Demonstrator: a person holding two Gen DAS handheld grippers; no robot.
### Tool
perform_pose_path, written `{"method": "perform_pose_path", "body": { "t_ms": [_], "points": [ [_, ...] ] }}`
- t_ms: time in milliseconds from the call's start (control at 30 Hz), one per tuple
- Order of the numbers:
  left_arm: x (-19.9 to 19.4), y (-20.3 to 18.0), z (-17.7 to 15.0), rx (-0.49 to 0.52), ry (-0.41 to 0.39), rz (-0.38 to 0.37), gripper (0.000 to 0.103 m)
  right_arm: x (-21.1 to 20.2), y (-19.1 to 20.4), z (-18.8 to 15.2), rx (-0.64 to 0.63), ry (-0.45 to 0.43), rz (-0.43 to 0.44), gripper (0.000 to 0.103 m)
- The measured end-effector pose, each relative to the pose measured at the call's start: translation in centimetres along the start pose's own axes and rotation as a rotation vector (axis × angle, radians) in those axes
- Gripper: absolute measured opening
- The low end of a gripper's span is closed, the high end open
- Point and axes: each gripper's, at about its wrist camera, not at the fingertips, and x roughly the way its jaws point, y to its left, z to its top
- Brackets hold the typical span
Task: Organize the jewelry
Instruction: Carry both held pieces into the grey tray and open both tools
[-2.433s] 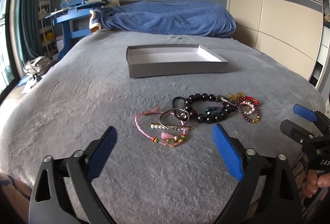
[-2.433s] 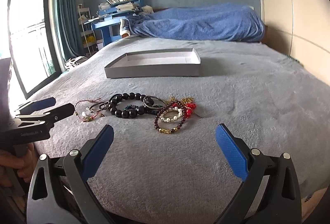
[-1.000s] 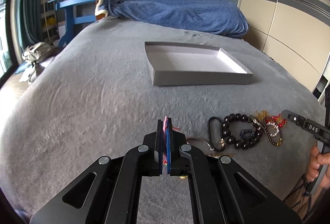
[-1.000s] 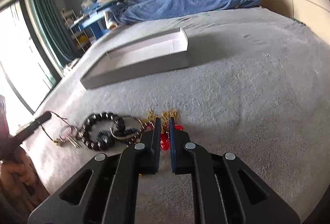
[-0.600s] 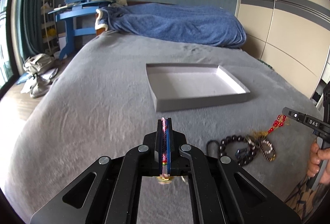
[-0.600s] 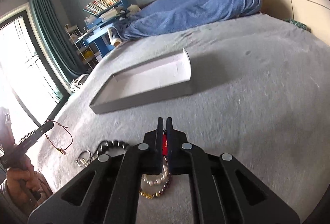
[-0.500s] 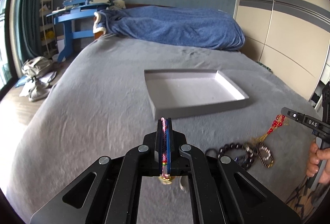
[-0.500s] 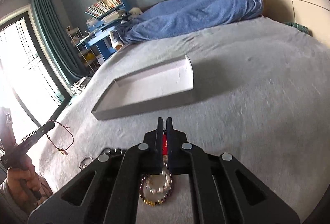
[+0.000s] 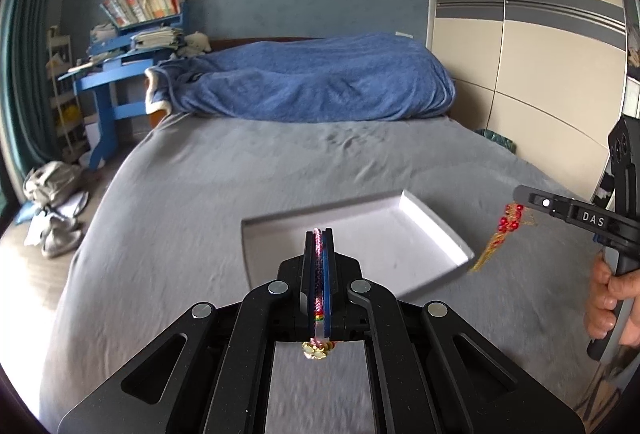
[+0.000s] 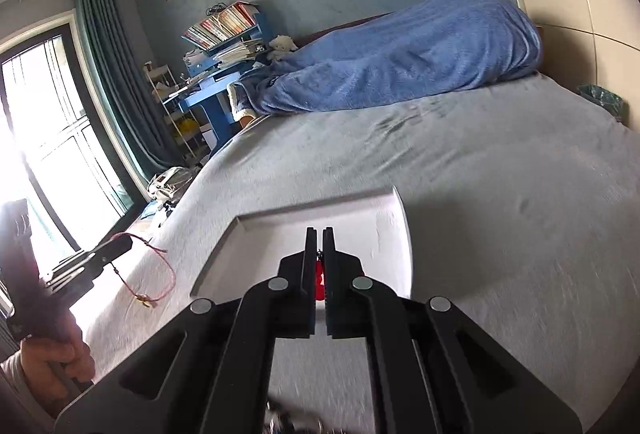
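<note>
Grippers both raised over tray (image 9: 436, 230): L gripper (image 9: 319, 234) clamps pink cord bracelet (image 9: 318, 266); R gripper (image 10: 319, 234) clamps red-bead bracelet (image 10: 320, 280).

The grey tray (image 9: 432, 230) lies open-topped, apparently empty. Bare bedspread (image 9: 280, 162) surrounds it. The blue blanket (image 9: 320, 86) heaps well beyond.

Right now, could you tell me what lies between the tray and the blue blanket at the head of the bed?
Only bare grey bedspread lies between the tray and the blue blanket; both wrist views show that stretch.
</note>
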Motion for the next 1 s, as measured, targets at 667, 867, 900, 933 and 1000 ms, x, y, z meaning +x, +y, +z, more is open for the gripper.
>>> {"method": "perform_pose_path", "body": {
  "t_ms": [667,867,900,933,1000],
  "points": [
    [12.7,-0.2,-0.5,0.021,0.178,0.014,0.003,14.4,1.1,-0.7,-0.044,0.206,-0.042,0.003],
    [14.4,-0.1,-2.6,0.018,0.240,0.014,0.003,16.4,0.7,-2.8,-0.069,0.268,-0.076,0.003],
    [14.6,-0.1,-2.7,0.018,0.251,0.011,0.003,16.5,0.6,-3.0,-0.070,0.271,-0.081,0.003],
    [14.7,-0.1,-3.0,0.027,0.257,0.016,0.003,16.5,0.6,-3.0,-0.071,0.273,-0.084,0.003],
    [14.9,-0.2,-3.3,0.037,0.265,0.012,0.006,16.6,0.8,-3.2,-0.085,0.275,-0.097,0.003]
  ]
}}
